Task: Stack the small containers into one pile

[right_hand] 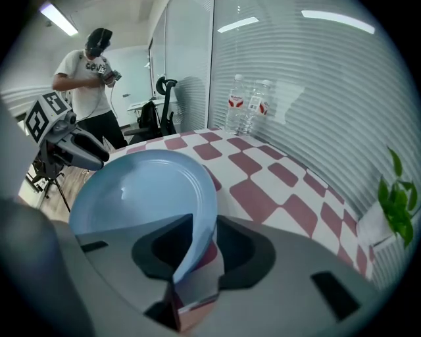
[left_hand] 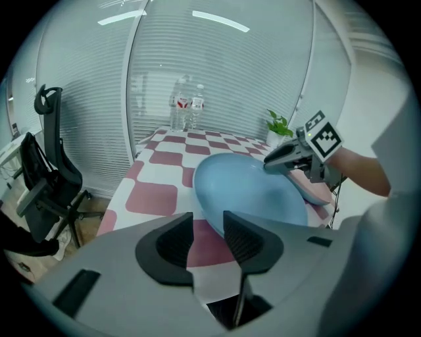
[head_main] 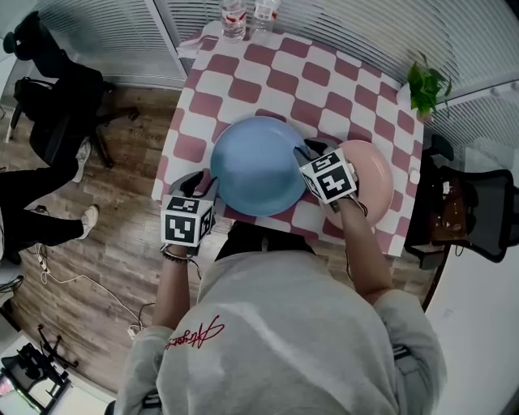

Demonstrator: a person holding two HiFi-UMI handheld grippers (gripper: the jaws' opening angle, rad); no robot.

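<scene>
A large blue plate point(head_main: 258, 166) lies on the checked table point(head_main: 268, 77), its right edge resting over a pink plate point(head_main: 375, 180). My right gripper point(head_main: 306, 151) reaches over the pink plate to the blue plate's right rim. In the right gripper view that rim point(right_hand: 197, 197) runs between the jaws, which stand apart around it point(right_hand: 205, 221). My left gripper point(head_main: 204, 181) is at the table's near edge, just left of the blue plate. It is open point(left_hand: 208, 217), with only tablecloth showing in the gap and the blue plate point(left_hand: 253, 191) just beyond its right jaw.
Two water bottles point(head_main: 245, 14) stand at the table's far edge and a potted plant point(head_main: 426, 85) at its far right corner. Office chairs sit left point(head_main: 49, 105) and right point(head_main: 478, 211) of the table. A person point(right_hand: 89, 79) stands on the wooden floor to the left.
</scene>
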